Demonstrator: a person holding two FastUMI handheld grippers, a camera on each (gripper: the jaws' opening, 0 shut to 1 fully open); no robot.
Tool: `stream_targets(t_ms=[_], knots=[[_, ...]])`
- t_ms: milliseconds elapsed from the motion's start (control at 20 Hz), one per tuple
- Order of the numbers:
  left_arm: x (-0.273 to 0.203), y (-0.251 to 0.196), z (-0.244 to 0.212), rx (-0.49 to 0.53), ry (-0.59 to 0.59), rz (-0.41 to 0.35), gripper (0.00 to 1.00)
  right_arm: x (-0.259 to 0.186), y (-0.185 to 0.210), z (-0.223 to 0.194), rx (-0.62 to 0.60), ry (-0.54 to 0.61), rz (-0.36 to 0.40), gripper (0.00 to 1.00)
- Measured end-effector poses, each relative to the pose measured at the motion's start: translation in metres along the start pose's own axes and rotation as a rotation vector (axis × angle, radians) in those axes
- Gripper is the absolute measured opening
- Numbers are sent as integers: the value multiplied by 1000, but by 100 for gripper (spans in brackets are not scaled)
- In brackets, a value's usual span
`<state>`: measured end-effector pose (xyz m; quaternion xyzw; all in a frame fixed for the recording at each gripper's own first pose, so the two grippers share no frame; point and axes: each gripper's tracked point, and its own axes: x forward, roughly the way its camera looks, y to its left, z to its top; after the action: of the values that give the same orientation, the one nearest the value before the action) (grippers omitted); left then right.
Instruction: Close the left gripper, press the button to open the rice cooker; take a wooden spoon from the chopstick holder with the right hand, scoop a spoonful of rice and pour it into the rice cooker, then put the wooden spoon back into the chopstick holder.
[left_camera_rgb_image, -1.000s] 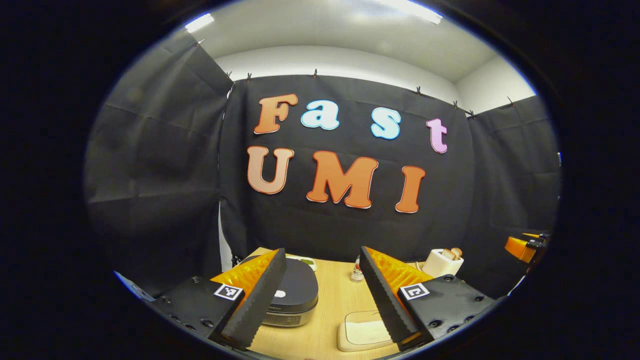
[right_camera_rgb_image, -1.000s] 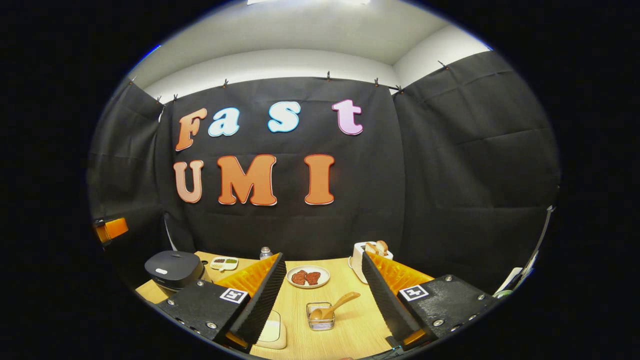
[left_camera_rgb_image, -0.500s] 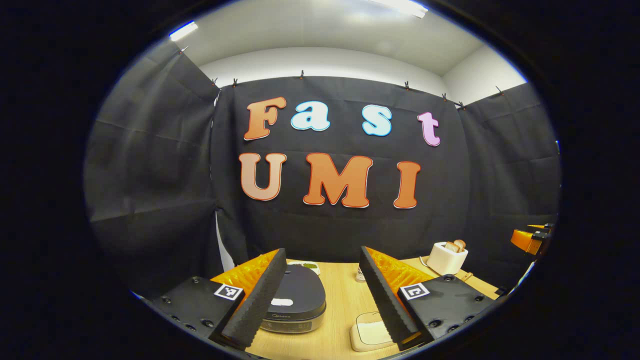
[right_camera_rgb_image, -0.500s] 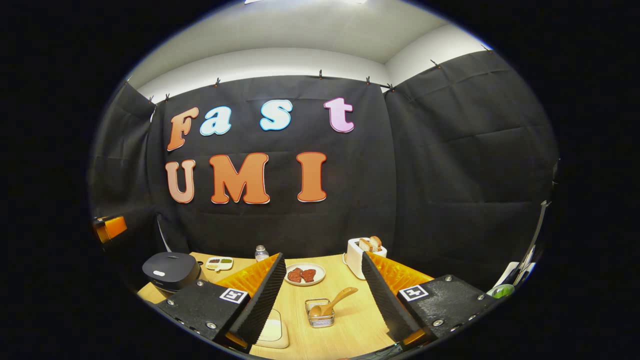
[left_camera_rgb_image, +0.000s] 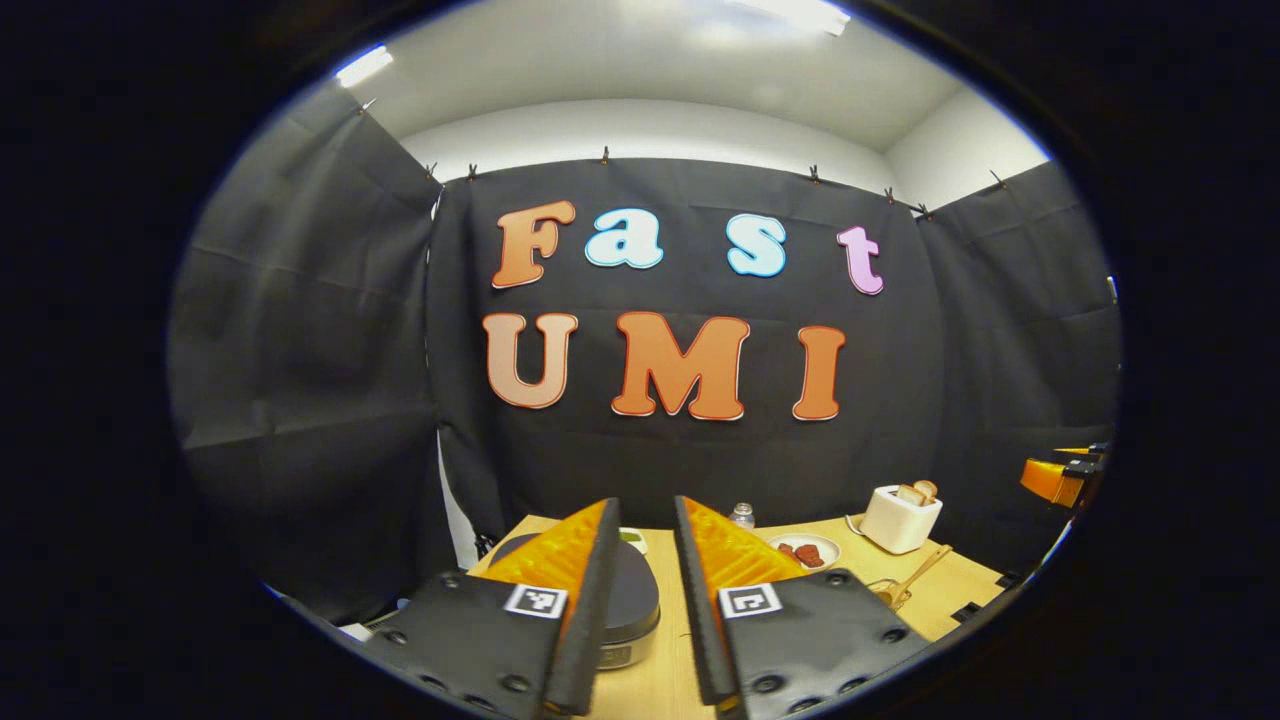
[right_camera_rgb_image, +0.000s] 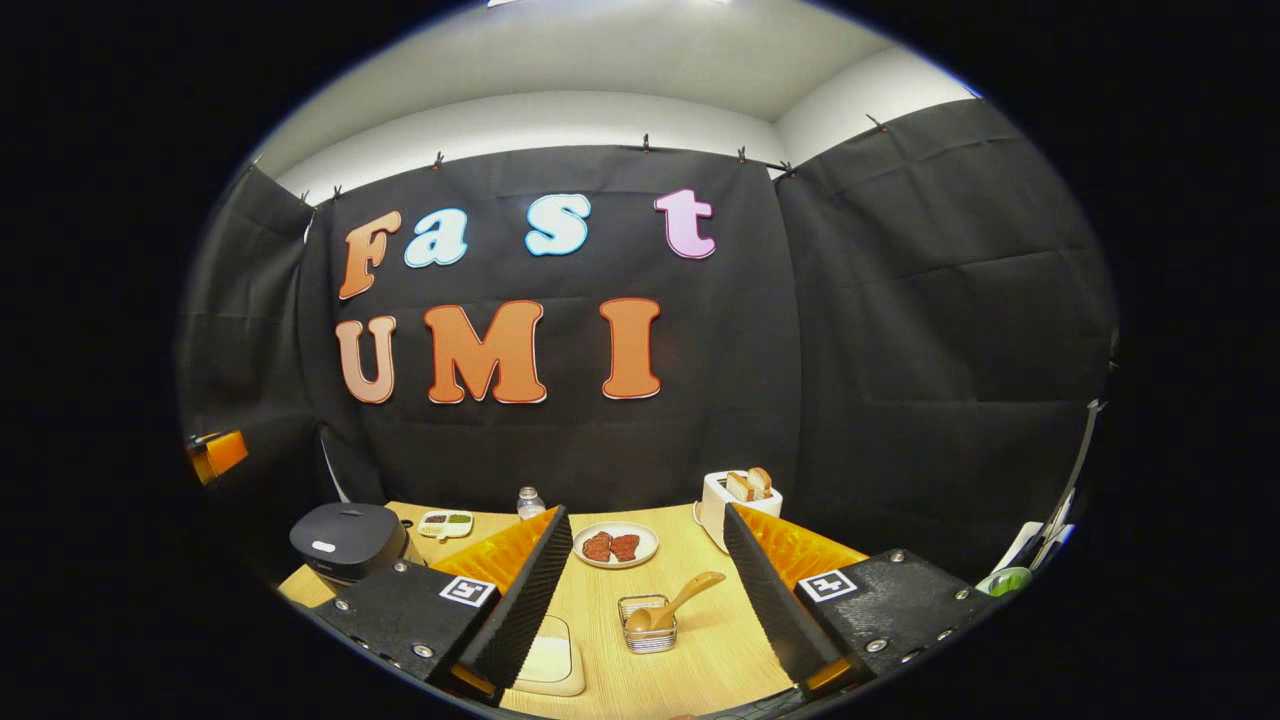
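Observation:
The black rice cooker (right_camera_rgb_image: 348, 540) sits closed at the table's left; in the left gripper view its lid (left_camera_rgb_image: 632, 592) shows just past my fingers. My left gripper (left_camera_rgb_image: 645, 505) hangs above the cooker, closed down to a narrow gap with nothing in it. A wooden spoon (right_camera_rgb_image: 690, 592) leans in the small wire chopstick holder (right_camera_rgb_image: 648, 635); both also appear at the right of the left gripper view, the spoon (left_camera_rgb_image: 915, 575) slanting up. My right gripper (right_camera_rgb_image: 645, 515) stands open above the table, short of the holder. A white rice container (right_camera_rgb_image: 548, 660) lies partly behind its left finger.
On the wooden table (right_camera_rgb_image: 700, 660), a white toaster (right_camera_rgb_image: 735, 500) with bread stands at the back right. A plate of meat (right_camera_rgb_image: 617, 545), a small bottle (right_camera_rgb_image: 529, 500) and a divided sauce dish (right_camera_rgb_image: 447, 522) line the back. Black cloth walls surround the table.
My left gripper's fingers have closed from wide apart to a narrow gap, and its view has swung right. The right gripper stays open and has barely shifted.

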<state>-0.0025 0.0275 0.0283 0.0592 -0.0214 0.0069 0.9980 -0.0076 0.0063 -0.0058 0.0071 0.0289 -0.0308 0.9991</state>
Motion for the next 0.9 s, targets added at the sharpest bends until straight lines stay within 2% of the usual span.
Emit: stream_targets(t_ms=[100,150,250,300,350,400,650,700,750,800,900], knots=[[0,6,1,6,-5,24,14,-1,0,1,-1,-1,1,94],[-1,3,0,-2,2,11,5,-1,0,0,0,0,0,94],[2,3,-6,-7,21,10,7,-1,2,2,6,-1,2,94],[4,12,-21,4,30,27,4,-1,3,2,6,-1,2,94],[6,9,-12,6,39,13,10,-1,3,1,4,-1,3,94],[8,6,-14,8,49,-9,4,0,3,0,1,1,2,94],[30,20,-50,2,130,-22,4,-1,5,-3,3,17,3,94],[35,22,-58,3,146,-21,7,-1,5,-2,1,16,2,94],[39,26,-69,3,165,-18,4,-1,4,-4,-2,18,-2,94],[44,28,-79,4,187,-18,7,-2,2,-4,-4,21,-4,94],[53,33,-100,8,228,-17,4,-2,0,-6,-3,26,-10,94]])
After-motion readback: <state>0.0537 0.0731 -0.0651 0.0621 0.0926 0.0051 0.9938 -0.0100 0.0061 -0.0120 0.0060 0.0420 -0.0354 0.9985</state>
